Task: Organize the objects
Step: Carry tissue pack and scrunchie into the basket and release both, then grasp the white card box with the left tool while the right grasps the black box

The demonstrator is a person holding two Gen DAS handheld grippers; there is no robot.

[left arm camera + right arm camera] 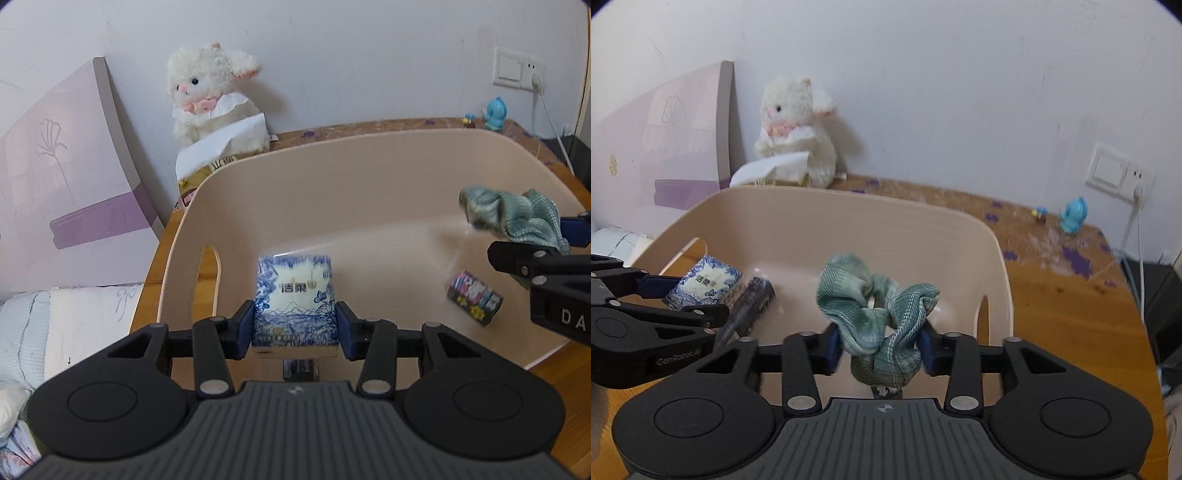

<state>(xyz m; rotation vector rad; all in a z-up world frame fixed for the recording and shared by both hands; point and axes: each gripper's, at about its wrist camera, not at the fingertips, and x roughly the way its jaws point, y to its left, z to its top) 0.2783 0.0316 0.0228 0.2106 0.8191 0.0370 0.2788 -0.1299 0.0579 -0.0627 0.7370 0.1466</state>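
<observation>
Tissue pack [294, 295] was clamped in left gripper [294, 330], green scrunchie [877, 314] in right gripper [879, 349]. Both were held over the beige tub [332, 177], floor largely bare beside a small can [474, 302].

Bare basket floor [388, 236] beyond roll [474, 298]

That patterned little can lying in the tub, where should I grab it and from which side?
Grip the small can across its round body, from above, fingers spanning the curved sides. It seems to lie tipped on its side on the beige tub floor, ends facing sideways. Both the left gripper and right gripper are full now.
</observation>
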